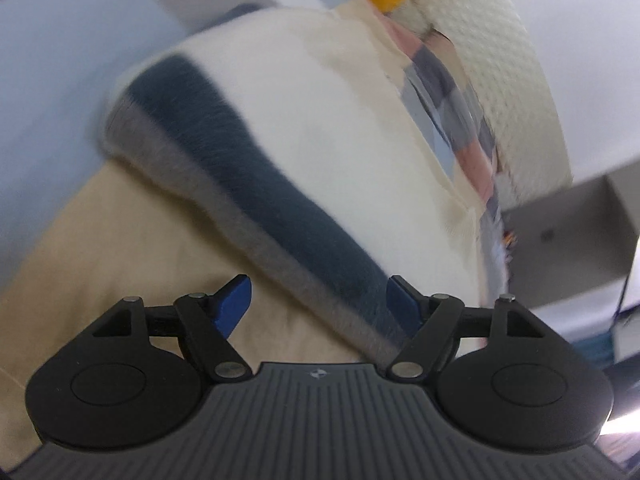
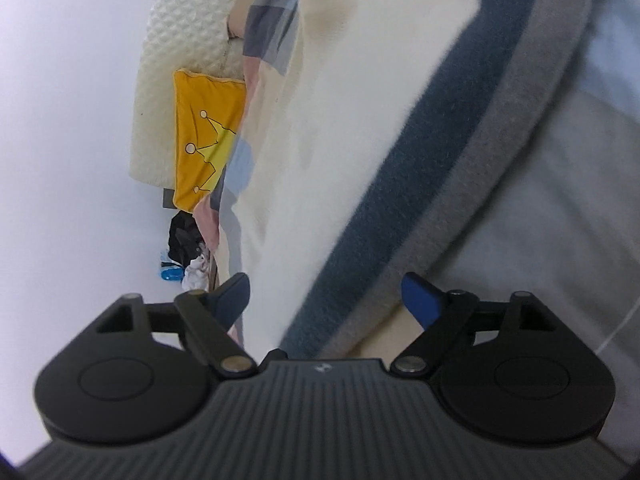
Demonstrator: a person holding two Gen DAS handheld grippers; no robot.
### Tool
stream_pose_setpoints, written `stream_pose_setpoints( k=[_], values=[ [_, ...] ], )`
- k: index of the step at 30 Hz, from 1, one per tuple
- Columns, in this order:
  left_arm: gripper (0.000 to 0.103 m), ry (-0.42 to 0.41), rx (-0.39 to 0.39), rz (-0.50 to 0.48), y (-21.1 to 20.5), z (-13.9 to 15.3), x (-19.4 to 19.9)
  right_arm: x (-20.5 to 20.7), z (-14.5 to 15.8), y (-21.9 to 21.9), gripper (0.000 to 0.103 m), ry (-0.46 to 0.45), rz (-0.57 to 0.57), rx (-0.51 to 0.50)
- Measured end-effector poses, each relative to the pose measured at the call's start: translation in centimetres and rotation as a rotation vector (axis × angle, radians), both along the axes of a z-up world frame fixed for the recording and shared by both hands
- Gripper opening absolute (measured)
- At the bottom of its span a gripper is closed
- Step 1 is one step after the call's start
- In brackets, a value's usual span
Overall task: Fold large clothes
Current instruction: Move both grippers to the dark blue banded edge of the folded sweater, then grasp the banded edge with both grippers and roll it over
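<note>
Garment: a fuzzy white sweater (image 1: 320, 128) with a navy band (image 1: 256, 184) and a grey hem (image 1: 224, 216) lies spread on the beige sheet (image 1: 104, 248); judged, it lies flat so a fold can be laid across it.
Landmark: the grey hem, which runs as a diagonal edge through both wrist views.
Left gripper (image 1: 322, 304): jaws stand wide apart, one blue fingertip (image 1: 234, 304) on the sheet side of the hem, the other over the navy band; the hem passes between them, and the pads do not press it.
Right gripper (image 2: 324, 300): jaws spread wide, the hem (image 2: 480, 208) and navy band (image 2: 400, 208) running between the blue fingertips (image 2: 420, 298); nothing is pinched.
Why so held: both pairs of fingers straddle the same edge, which I judge to be a two-point hold being set up or let go; which, the views do not tell.
Beyond the hem: a checked quilt (image 2: 268, 28), a yellow cushion (image 2: 204, 136) and a cream textured cover (image 2: 180, 20) lie on the sweater's far side, well away from the hem.
Blur: the left view is smeared, so fine contact there is uncertain.
</note>
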State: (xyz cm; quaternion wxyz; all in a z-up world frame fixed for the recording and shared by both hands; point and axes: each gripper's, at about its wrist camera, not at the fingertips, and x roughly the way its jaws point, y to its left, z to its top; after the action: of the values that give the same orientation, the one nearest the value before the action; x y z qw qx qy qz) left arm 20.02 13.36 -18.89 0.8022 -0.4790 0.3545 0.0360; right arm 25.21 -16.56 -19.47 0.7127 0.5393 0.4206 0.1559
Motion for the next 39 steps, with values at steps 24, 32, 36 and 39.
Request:
stream_pose_setpoints(
  k=[24,32,36,39],
  values=[
    [0.055,-0.027,-0.169,0.257,6.0,-2.9,1.8,-2.2,-2.0,-7.5,0.073,0.102,-0.438,-0.052],
    [0.042,-0.034,-0.111,0.228,6.0,-2.4,1.1,-2.2,-2.4,-8.0,0.047,0.122,-0.43,-0.059],
    [0.033,-0.053,-0.078,0.211,6.0,-1.4,0.9,-1.9,-1.7,-8.2,0.036,0.092,-0.415,-0.064],
    [0.028,-0.084,-0.008,0.179,5.7,0.1,0.5,-2.3,-0.4,-8.2,0.033,0.05,-0.386,-0.093]
  ],
)
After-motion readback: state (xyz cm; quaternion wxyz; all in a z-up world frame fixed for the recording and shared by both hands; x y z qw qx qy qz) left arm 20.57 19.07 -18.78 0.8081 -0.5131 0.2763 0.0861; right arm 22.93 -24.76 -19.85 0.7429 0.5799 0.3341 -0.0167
